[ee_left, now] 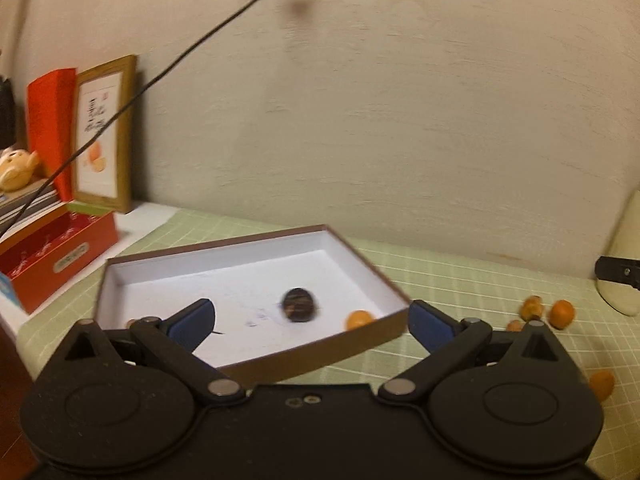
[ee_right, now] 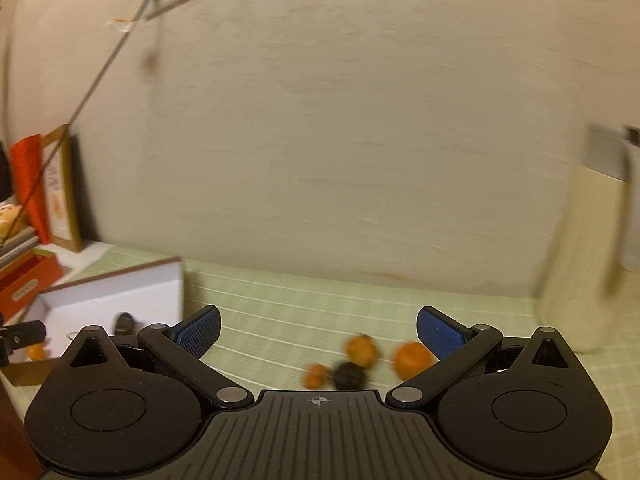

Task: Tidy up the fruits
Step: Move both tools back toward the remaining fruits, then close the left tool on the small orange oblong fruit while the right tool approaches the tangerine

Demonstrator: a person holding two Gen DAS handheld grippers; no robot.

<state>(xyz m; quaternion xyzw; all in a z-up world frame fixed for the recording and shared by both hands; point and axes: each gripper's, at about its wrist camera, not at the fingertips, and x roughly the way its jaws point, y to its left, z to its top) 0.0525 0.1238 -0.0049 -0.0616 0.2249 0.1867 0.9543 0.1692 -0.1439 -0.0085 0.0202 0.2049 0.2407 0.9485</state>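
- Sitting on the green gridded tabletop (ee_right: 280, 304): shallow brown cardboard box with white inside (ee_left: 248, 276), already holding a dark round fruit (ee_left: 299, 305) and a small orange fruit (ee_left: 359, 319).
- Hovering wide open and empty: left gripper (ee_left: 310, 322) over the box, right gripper (ee_right: 319, 330) above loose orange fruits (ee_right: 412, 359).
- Centring one fruit between the pads, closing gently.
- Blurring the cluster; dark piece (ee_right: 350, 376) half hidden by the gripper body.
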